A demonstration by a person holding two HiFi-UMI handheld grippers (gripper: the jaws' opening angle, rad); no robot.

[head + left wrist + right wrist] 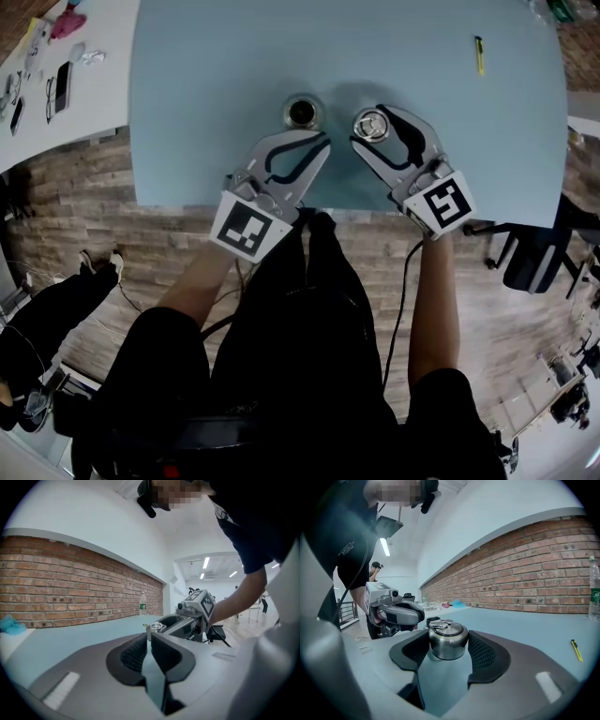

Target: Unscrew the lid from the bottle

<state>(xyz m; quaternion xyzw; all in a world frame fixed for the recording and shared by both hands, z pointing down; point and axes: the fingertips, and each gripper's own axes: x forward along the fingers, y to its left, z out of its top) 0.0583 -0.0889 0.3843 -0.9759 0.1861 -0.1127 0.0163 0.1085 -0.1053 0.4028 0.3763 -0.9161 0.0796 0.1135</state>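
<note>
On the light blue table (206,84) stands a small steel bottle (302,112) with its dark mouth uncovered. Its rounded steel lid (370,123) is off the bottle and sits to the right, with my right gripper (371,127) shut on it. The right gripper view shows the lid (448,639) pressed between both ribbed pads, and the bottle (432,619) just behind it. My left gripper (322,142) lies just in front of the bottle, apart from it. Its jaws (150,637) are shut with nothing between them.
A yellow pen (479,54) lies far right on the table. A clear plastic water bottle (142,603) stands at the far edge by the brick wall. A white side table (94,94) with phones and glasses is at left, a black chair (534,258) at right.
</note>
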